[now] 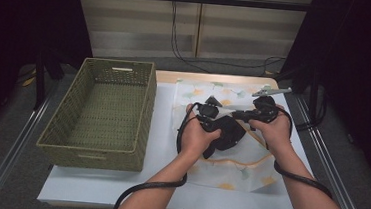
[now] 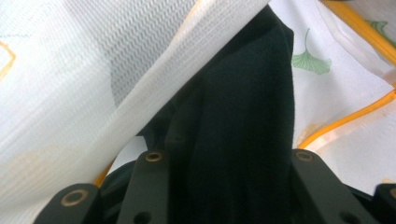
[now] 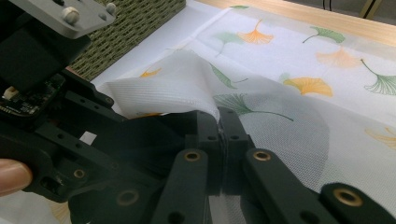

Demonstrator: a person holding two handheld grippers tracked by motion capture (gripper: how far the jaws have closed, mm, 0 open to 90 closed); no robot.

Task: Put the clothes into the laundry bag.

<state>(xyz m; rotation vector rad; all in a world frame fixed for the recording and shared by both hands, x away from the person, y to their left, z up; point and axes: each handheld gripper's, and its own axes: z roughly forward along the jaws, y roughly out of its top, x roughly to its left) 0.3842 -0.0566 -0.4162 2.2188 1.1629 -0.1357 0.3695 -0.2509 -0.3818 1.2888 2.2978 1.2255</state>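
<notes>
The table (image 1: 165,148), covered in a smooth pale sheet with a strip of bare wood at its far edge, held everything. On its left side stood a deep rectangular basket (image 1: 100,113) of olive-green woven fibre, with a slot handle cut into each short wall. To its right lay a thin white cloth (image 1: 228,168), ribbed in a fine waffle weave, printed with green and orange ginkgo leaves and edged in orange piping; it lay flat except where one corner was lifted into a soft peak. On the middle of the cloth sat a dark garment (image 1: 229,133), matte black and soft, bunched into a rounded lump.

The left gripper (image 1: 211,117) was among the folds there; in the left gripper view its jaws stood apart with the dark garment (image 2: 243,130) bulking up between them, though I could not tell whether they were gripping it. The white cloth (image 2: 93,84) draped across in front of it, hiding the garment's upper left side. The right gripper (image 3: 219,130) had its jaws pressed together, pinching the raised corner of the cloth (image 3: 173,88), just beside the left gripper.
</notes>
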